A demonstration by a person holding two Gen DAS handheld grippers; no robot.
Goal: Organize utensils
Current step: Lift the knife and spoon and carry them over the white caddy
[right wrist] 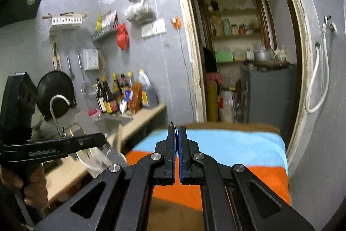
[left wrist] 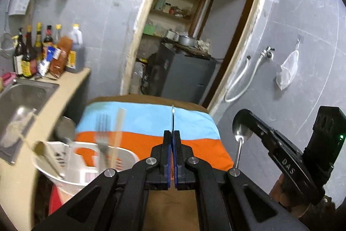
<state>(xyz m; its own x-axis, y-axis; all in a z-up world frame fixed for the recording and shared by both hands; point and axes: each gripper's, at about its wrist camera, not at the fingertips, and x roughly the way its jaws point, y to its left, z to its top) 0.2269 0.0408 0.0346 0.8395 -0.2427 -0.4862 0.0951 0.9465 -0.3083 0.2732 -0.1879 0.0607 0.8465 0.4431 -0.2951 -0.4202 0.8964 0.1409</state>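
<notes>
The striped cloth [left wrist: 151, 122] spreads below me; the white utensil caddy [left wrist: 86, 168] stands at its left, already holding a fork [left wrist: 102, 133]. My left gripper [left wrist: 172, 140] pinches a thin metal utensil [left wrist: 172, 118] edge-on, my right gripper [right wrist: 178, 140] a spoon [left wrist: 241, 133]. Next, I judge, each gets lowered into the caddy.

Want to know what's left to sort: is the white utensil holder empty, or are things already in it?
Not empty. The white utensil holder already has a fork and a wooden stick, likely chopsticks, standing upright in it; motion blur hides anything further.

Blue-and-orange striped cloth [left wrist: 151, 120] (brown-edged), white holder [left wrist: 71, 179]
</notes>
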